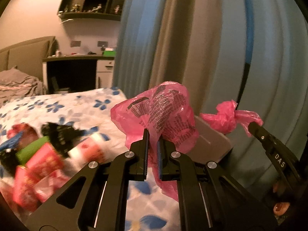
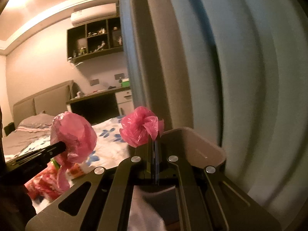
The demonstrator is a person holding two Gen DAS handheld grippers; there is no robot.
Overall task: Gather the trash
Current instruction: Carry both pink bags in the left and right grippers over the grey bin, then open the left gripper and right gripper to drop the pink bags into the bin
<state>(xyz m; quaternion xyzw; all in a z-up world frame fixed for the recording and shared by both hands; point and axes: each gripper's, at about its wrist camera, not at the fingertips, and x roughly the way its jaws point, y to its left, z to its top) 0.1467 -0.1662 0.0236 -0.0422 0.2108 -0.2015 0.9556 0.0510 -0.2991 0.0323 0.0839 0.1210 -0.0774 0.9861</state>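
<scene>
White letters "DAS" stand on the right gripper (image 1: 252,125), at about four o'clock in the left wrist view. The black print on the pink plastic bag (image 1: 159,115) is illegible.

- A home bedroom: a bed with a padded grey headboard (image 2: 42,98) at far left.
- A dark wall shelf of small figurines (image 1: 92,0) above a dark-topped desk (image 1: 77,58).
- A white wall air conditioner (image 2: 92,15); tall blue-and-beige curtains (image 1: 173,38) at right.
</scene>
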